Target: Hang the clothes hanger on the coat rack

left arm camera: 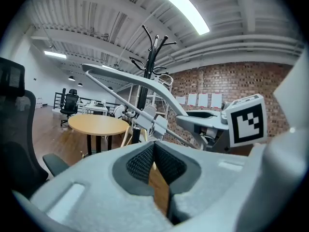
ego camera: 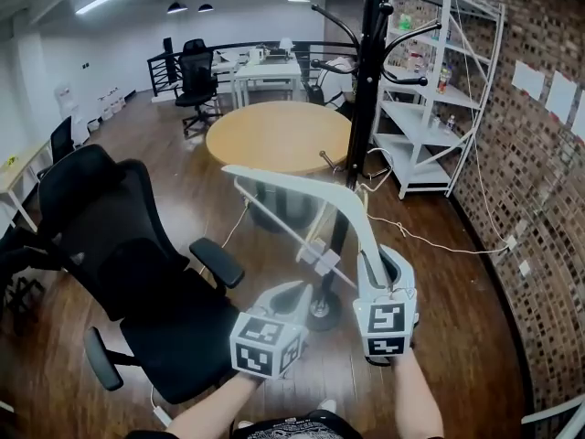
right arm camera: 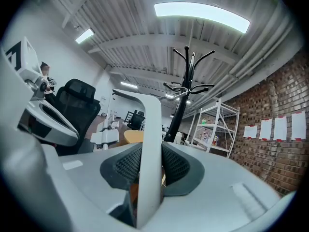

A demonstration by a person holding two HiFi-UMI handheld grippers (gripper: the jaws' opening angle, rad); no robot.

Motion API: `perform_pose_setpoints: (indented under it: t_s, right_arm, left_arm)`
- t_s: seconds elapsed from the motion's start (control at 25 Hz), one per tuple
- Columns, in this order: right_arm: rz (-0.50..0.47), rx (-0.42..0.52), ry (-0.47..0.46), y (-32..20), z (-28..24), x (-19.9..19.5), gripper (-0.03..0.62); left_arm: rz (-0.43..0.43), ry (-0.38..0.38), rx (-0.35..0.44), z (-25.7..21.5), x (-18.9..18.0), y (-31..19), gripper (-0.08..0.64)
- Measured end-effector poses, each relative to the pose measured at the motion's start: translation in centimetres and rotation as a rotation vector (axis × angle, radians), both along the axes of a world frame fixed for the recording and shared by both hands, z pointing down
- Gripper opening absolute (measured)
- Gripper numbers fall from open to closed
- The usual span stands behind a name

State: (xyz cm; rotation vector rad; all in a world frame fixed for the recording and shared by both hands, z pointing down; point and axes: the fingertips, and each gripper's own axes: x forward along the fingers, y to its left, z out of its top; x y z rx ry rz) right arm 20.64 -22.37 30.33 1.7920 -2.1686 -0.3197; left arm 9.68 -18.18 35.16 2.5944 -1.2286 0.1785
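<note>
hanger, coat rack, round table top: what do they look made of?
Hanger: pale grey-white, smooth and matte, with a broad moulded arm; likely plastic.
Coat rack: black, with thin curved hooks and a slight sheen; probably painted metal.
Round table top: light tan wood look, even and flat; solid wood or laminate, cannot tell.
</note>
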Motion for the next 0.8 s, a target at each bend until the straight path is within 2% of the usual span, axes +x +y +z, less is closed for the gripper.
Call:
perform_pose_setpoints:
  t_s: [0.44,0.8]
  right_arm:
    - [-0.091,0.039,-0.01,-5.8,-3.5,8.8,0.112]
    - [-0.134,0.059,-0.042,-9.8,-4.8,11.1,0.112]
  left_arm:
    - [-0.021,-0.012,0.064,-3.5,9.9,-5.1,0.005]
    - [-0.022,-0.036,0.06,-4.5,12.5,-8.2,0.005]
